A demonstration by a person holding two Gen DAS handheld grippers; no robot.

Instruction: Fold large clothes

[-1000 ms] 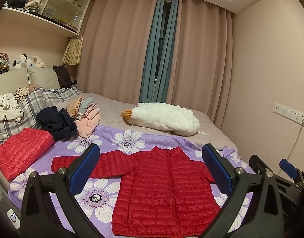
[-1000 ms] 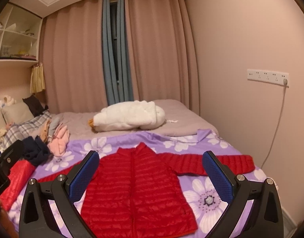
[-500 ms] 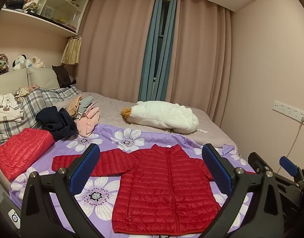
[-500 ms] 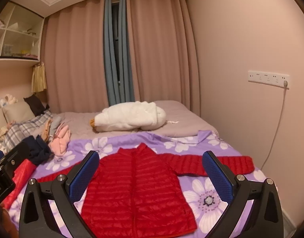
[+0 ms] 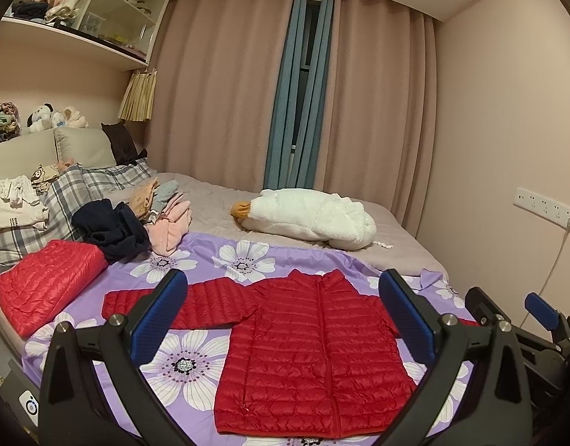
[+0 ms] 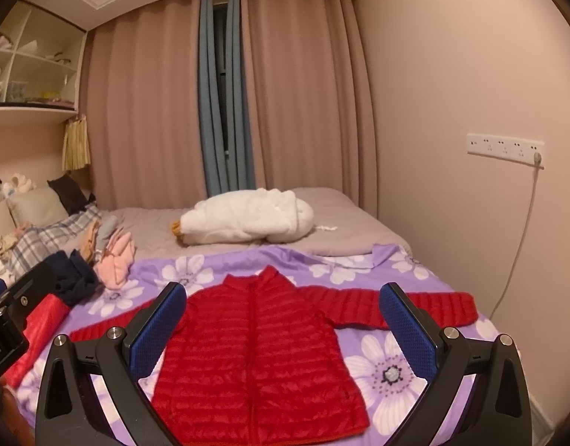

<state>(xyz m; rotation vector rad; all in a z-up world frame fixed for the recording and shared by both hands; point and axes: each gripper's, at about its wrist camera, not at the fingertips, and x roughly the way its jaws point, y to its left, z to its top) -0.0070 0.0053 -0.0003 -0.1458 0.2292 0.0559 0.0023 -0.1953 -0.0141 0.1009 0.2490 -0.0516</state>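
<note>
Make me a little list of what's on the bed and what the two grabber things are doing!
jacket to fold: red puffer jacket, flat, zipped, sleeves spread
under it: purple flower sheet
left side: folded red jacket, dark clothes pile, pink clothes
behind: white fluffy coat
left gripper: open, above jacket, holding nothing
right gripper: open, above jacket, holding nothing
folding: not begun

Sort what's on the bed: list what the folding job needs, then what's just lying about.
For the job: red jacket spread flat, left gripper, right gripper.
Lying about: folded red jacket, white plush, dark clothes, pink clothes.
</note>
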